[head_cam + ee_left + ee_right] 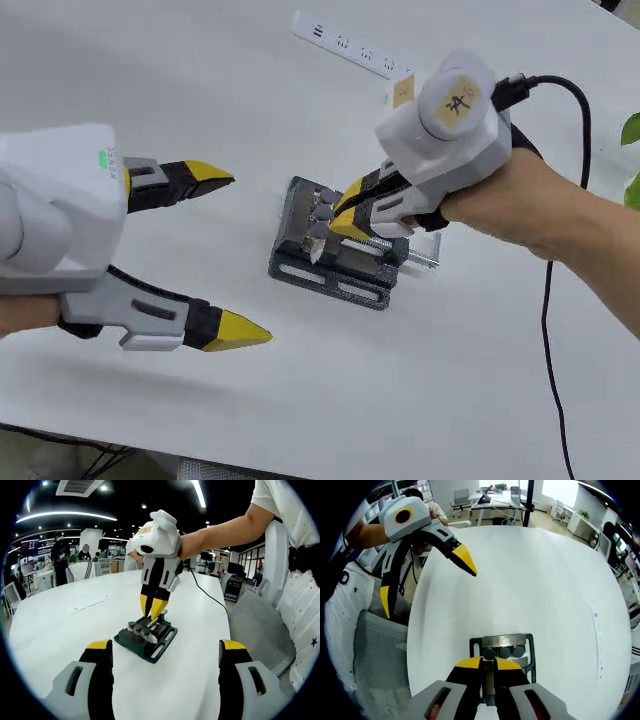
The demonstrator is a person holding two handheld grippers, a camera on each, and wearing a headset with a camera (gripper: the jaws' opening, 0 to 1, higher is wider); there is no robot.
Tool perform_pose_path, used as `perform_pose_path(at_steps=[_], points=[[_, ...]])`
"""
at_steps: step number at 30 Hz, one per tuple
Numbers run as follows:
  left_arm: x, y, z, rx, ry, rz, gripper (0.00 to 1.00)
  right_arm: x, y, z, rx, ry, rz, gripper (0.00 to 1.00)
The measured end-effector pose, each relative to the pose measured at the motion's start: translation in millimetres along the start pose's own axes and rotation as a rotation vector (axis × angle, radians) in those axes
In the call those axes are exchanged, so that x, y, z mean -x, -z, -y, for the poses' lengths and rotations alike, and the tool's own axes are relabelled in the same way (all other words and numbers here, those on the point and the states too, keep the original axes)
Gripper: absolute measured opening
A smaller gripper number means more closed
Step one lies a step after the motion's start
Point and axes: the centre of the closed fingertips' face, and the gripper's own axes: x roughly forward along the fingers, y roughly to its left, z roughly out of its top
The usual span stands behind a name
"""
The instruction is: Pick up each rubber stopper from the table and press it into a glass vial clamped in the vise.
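Note:
A small dark vise (338,262) stands mid-table, and the vials clamped in it carry three dark rubber stoppers (504,652) in a row. My right gripper (343,213) hovers right over the vise's near side with its yellow tips shut together and nothing visible between them. From the left gripper view, the right gripper (153,608) points straight down at the vise (148,638). My left gripper (232,255) is wide open, well to the left of the vise, with nothing in it. Its own jaws (165,647) frame the vise from a distance.
A white power strip (345,42) lies at the far edge of the white table (450,380). A black cable (572,200) runs along the right arm. The vise's screw handle (425,256) sticks out to the right. The table's front edge is near the left gripper.

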Motion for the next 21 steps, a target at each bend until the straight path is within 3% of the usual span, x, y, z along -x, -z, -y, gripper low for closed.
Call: perform_pose_path(at_steps=[5,13,21], points=[[0.7,0.1,2.2,-0.016,0.008,-0.019,0.88,15.0,9.5,-5.9,-0.066,0.026,0.069,0.09],[2.3,-2.3,1.4,-0.017,0.008,-0.024,0.95,33.7,38.0,-18.1,-0.212,0.074,0.194,0.21],[3.5,0.6,2.5,-0.025,0.016,-0.053,0.99,44.7,63.4,-27.1,-0.288,0.132,0.289,0.34]])
